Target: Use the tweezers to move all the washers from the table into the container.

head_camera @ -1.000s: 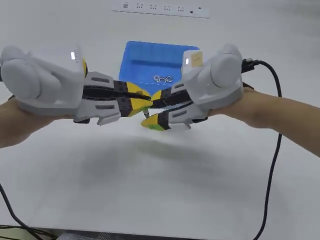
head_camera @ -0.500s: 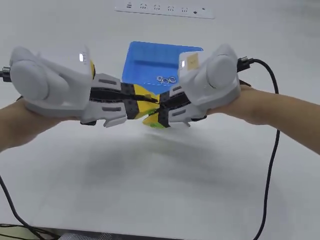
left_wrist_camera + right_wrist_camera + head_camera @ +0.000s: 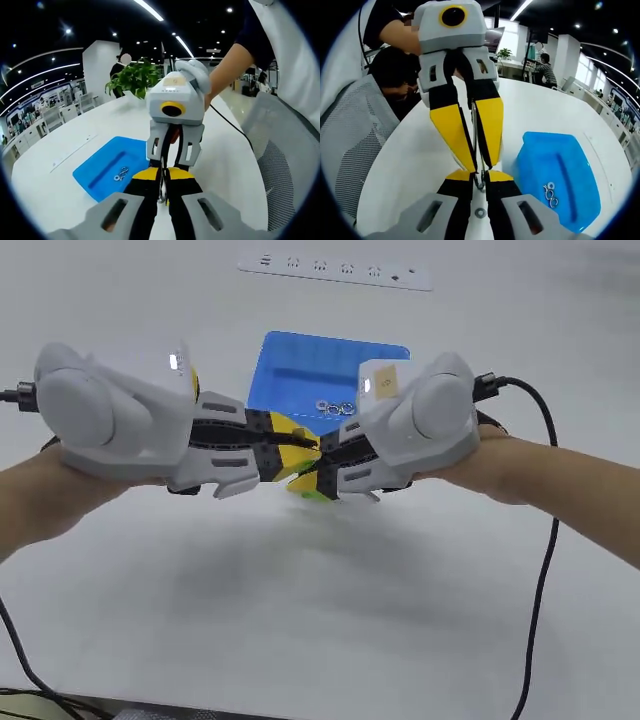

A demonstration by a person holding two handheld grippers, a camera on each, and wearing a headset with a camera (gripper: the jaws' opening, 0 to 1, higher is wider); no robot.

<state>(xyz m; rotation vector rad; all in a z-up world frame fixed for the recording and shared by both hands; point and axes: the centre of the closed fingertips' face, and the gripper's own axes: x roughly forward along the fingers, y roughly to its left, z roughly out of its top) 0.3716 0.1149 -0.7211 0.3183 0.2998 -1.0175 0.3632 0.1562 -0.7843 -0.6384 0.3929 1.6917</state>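
Over the white table my two grippers meet tip to tip. The left gripper (image 3: pixel 303 452) comes in from the left and the right gripper (image 3: pixel 314 472) from the right. Thin metal tweezers (image 3: pixel 474 131) run between the left gripper's (image 3: pixel 479 167) yellow fingers into my right gripper's (image 3: pixel 479 177) jaws. Both look shut on them. The left gripper view shows the tweezers (image 3: pixel 162 186) between my left gripper's (image 3: pixel 163 175) tips, facing the right gripper (image 3: pixel 170 166). Behind stands the blue container (image 3: pixel 300 360) holding a few washers (image 3: pixel 335 408). One washer (image 3: pixel 480 212) lies on the table under the jaws.
A white power strip (image 3: pixel 335 268) lies along the table's far side. A black cable (image 3: pixel 545 540) hangs from the right gripper toward the front edge. Bare tabletop (image 3: pixel 300 610) spreads in front of the grippers. A grey mesh chair (image 3: pixel 350 150) stands beside the table.
The two grippers have drawn closer together. The right one has risen so its tips line up with the left one's. The tweezers stay between them.
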